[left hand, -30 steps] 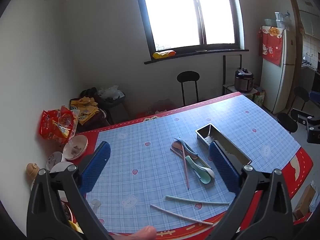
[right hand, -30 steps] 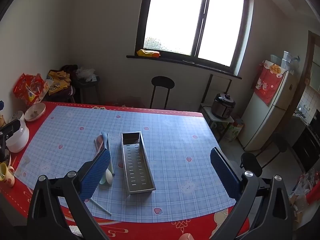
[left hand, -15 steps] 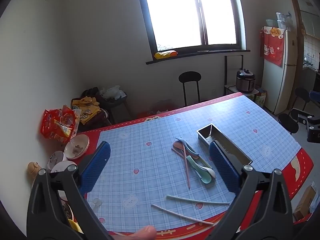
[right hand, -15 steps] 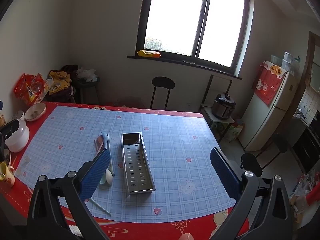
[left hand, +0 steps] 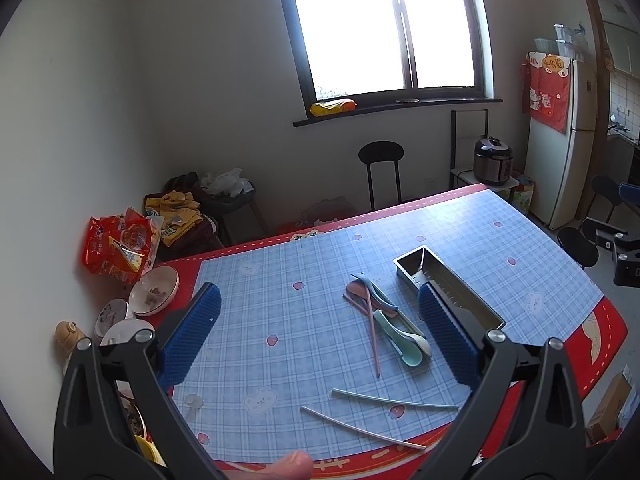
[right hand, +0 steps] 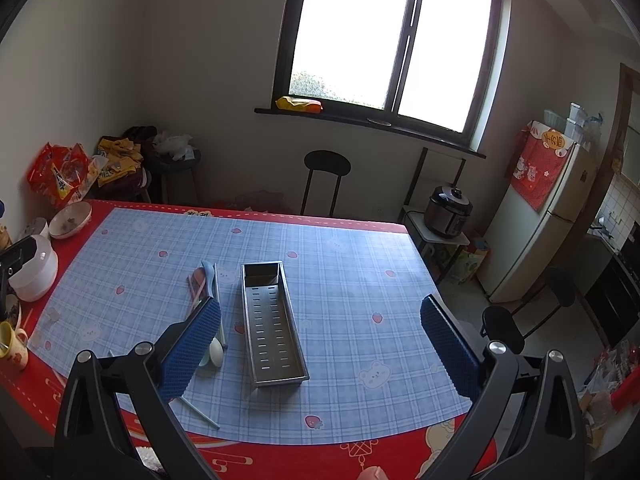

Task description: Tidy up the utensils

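- Both claws, the left gripper point(left hand: 319, 334) and right gripper point(right hand: 320, 338), are held spread wide and empty above the table point(right hand: 360, 454).
- The spoons point(left hand: 400, 336) and chopsticks point(left hand: 394, 400) are seen ahead of the left gripper's tips; the metal tray point(right hand: 272, 320) lies empty below the right gripper.
- The utensils are judged light, stiff and slippery, best pinched mid-handle.

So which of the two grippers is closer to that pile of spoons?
Probably the left. The left gripper hangs open above the table with the spoons lying between its fingers. The right gripper is open over the metal tray, spoons off to its left.
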`<action>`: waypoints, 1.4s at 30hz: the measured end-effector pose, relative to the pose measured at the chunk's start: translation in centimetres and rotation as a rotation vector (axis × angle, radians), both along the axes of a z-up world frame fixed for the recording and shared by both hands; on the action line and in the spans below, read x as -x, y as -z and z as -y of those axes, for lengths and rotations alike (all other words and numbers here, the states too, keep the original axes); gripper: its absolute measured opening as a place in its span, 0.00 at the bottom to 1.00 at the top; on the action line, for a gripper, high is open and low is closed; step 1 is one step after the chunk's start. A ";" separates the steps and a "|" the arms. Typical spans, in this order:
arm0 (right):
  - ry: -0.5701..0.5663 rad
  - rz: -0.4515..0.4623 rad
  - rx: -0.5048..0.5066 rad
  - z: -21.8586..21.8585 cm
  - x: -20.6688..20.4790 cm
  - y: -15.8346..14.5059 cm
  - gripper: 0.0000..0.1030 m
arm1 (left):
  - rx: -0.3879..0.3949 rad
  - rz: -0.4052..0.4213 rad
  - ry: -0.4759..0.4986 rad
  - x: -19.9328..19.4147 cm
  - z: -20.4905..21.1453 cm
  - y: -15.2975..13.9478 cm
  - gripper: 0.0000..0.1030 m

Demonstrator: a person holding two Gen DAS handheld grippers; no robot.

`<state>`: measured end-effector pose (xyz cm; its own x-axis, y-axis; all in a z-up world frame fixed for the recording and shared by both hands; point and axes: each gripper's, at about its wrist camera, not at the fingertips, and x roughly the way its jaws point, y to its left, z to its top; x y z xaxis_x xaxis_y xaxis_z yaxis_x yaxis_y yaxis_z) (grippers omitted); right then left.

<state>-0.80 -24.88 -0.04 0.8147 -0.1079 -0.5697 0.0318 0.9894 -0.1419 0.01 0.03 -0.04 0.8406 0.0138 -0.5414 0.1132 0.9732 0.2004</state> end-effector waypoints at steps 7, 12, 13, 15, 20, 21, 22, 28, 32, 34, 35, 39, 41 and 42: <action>-0.002 0.001 0.000 0.1 0.0 0.0 0.95 | 0.001 0.000 -0.001 0.0 -0.1 0.0 0.95; -0.003 0.002 -0.001 0.1 0.0 0.0 0.95 | 0.002 0.001 -0.002 -0.1 0.0 0.0 0.95; -0.004 0.002 -0.002 0.1 0.0 0.0 0.95 | 0.002 0.000 -0.002 0.0 -0.1 0.0 0.95; -0.003 0.001 -0.002 0.1 0.0 0.0 0.95 | 0.002 0.000 -0.002 -0.1 0.0 0.0 0.95; -0.002 0.002 -0.002 0.1 0.0 0.0 0.95 | 0.002 0.000 -0.001 -0.1 -0.1 0.0 0.95; -0.002 0.002 -0.001 0.1 0.0 0.0 0.95 | 0.002 0.000 -0.002 -0.1 -0.1 0.0 0.95; -0.002 0.001 -0.001 0.1 0.0 0.0 0.95 | 0.002 0.000 -0.002 -0.1 0.0 0.0 0.95; -0.002 0.002 -0.001 0.1 -0.1 -0.1 0.95 | 0.003 -0.001 -0.001 -0.1 -0.1 0.0 0.95; -0.001 0.001 -0.001 0.1 -0.1 -0.2 0.95 | 0.002 0.001 -0.002 0.0 -0.1 0.0 0.95; -0.002 0.001 -0.003 0.1 -0.1 -0.2 0.95 | 0.002 0.001 -0.003 0.0 -0.1 0.0 0.95; -0.002 0.002 -0.003 0.1 -0.1 -0.2 0.95 | 0.002 0.002 -0.003 -0.1 -0.1 -0.1 0.95; -0.004 0.003 -0.005 0.0 -0.4 -0.6 0.95 | 0.002 0.004 -0.006 -0.2 -0.2 -0.3 0.95; -0.004 0.003 -0.005 0.0 -0.6 -0.7 0.95 | 0.002 0.004 -0.007 -0.3 -0.2 -0.4 0.95; -0.004 0.004 -0.006 0.1 -0.5 -0.7 0.95 | 0.002 0.003 -0.007 -0.3 -0.2 -0.4 0.95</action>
